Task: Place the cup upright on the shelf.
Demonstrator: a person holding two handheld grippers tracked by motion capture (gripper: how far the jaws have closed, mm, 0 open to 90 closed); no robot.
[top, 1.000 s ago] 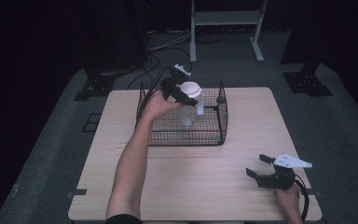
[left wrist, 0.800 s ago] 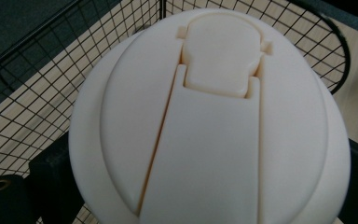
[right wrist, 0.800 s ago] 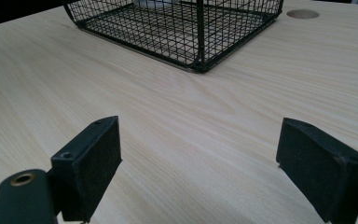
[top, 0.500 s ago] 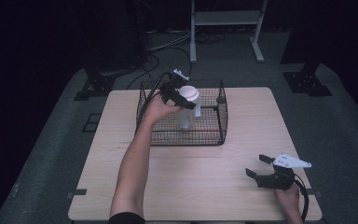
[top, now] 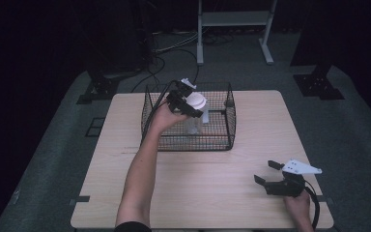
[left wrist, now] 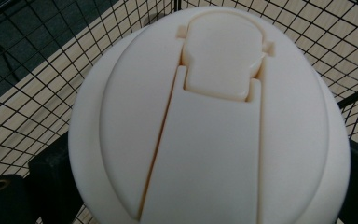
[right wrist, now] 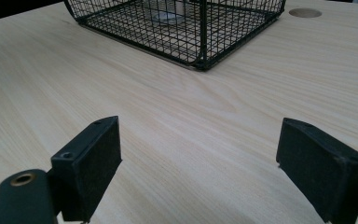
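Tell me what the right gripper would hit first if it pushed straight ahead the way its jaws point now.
Probably the wire basket. The right gripper, jaws open and empty, points across bare table toward the basket's near corner; nothing lies between. Depth is hard to judge, so a low path might scrape the tabletop first.

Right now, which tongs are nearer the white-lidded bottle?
Left. The left tongs are clamped on the bottle over the wire basket; the right tongs sit open near the table's front right corner.

Light wooden table (top: 222,193) standing on grey carpet (top: 357,135). Behind it, a white metal stand (top: 234,21) and black cables (top: 169,46).
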